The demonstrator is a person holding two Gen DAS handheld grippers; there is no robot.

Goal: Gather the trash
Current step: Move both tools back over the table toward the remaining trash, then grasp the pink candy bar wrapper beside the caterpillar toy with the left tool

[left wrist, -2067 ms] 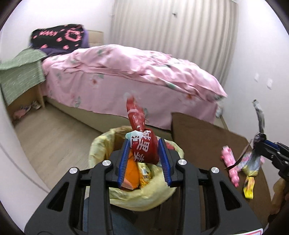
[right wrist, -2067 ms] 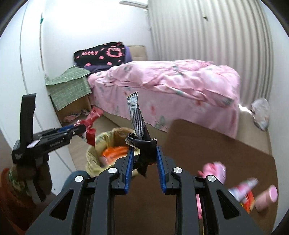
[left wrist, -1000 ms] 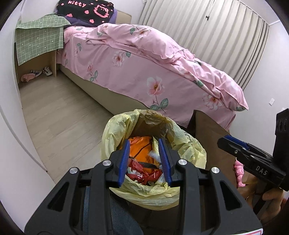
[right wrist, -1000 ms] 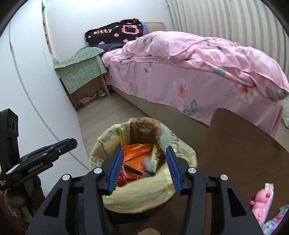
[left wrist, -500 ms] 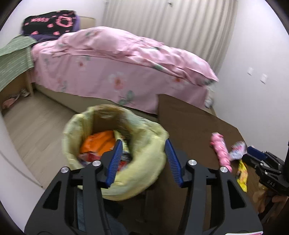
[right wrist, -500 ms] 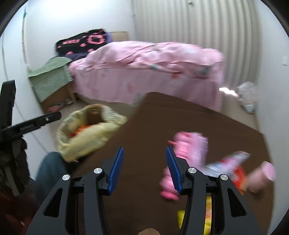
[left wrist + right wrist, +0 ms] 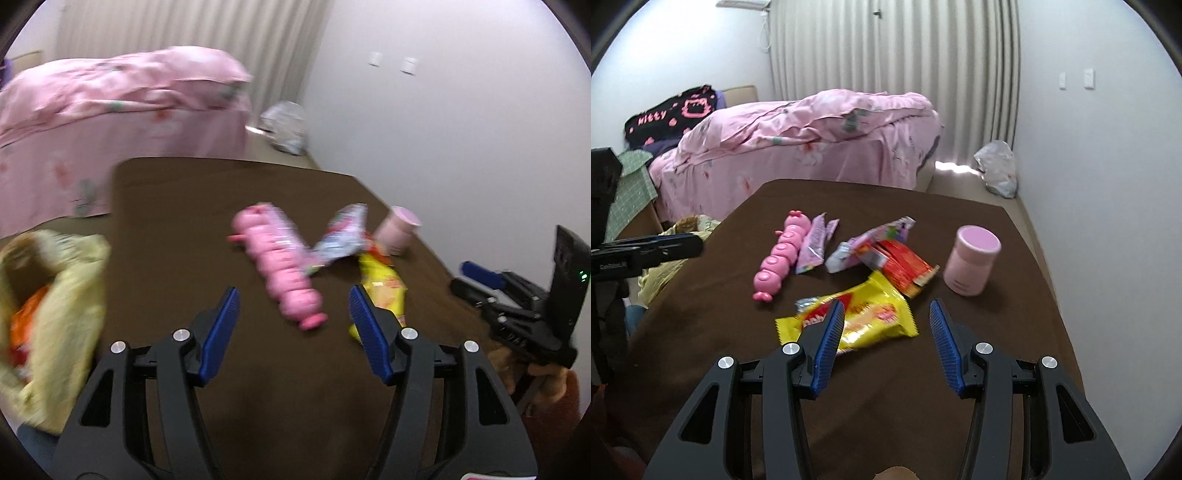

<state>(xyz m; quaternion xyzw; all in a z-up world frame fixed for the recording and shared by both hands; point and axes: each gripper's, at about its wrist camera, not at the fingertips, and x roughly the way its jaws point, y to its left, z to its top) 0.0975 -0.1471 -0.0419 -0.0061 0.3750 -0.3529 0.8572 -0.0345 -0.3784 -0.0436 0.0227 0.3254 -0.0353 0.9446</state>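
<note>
We hold both tongs above the brown worktop (image 7: 979,229), and both are released, with nothing between their blue pads. In the right wrist view, the right tongs (image 7: 882,339) hang over the near part of the worktop, and the yellow snack bag (image 7: 857,317) lies flat just ahead, partly between the fingers and partly under the left one. At 12 o'clock from this bag lies a red wrapper (image 7: 905,266), touching a purple-and-white wrapper (image 7: 864,247) at its 10 o'clock. A pink caterpillar toy (image 7: 779,258) lies at 10 o'clock from the yellow bag, with a thin lilac wrapper (image 7: 814,243) just beside it. A pink cup (image 7: 971,260) stands upright at 2 o'clock, apart from the wrappers.

In the left wrist view, which is blurred, the left tongs (image 7: 293,325) point at the caterpillar toy, whose near end lies between the fingers but is not touched. The trash bag (image 7: 70,302), yellow and open, with orange trash inside, hangs at 9 o'clock beside the worktop edge. A pink bed (image 7: 812,140) stands behind the worktop.
</note>
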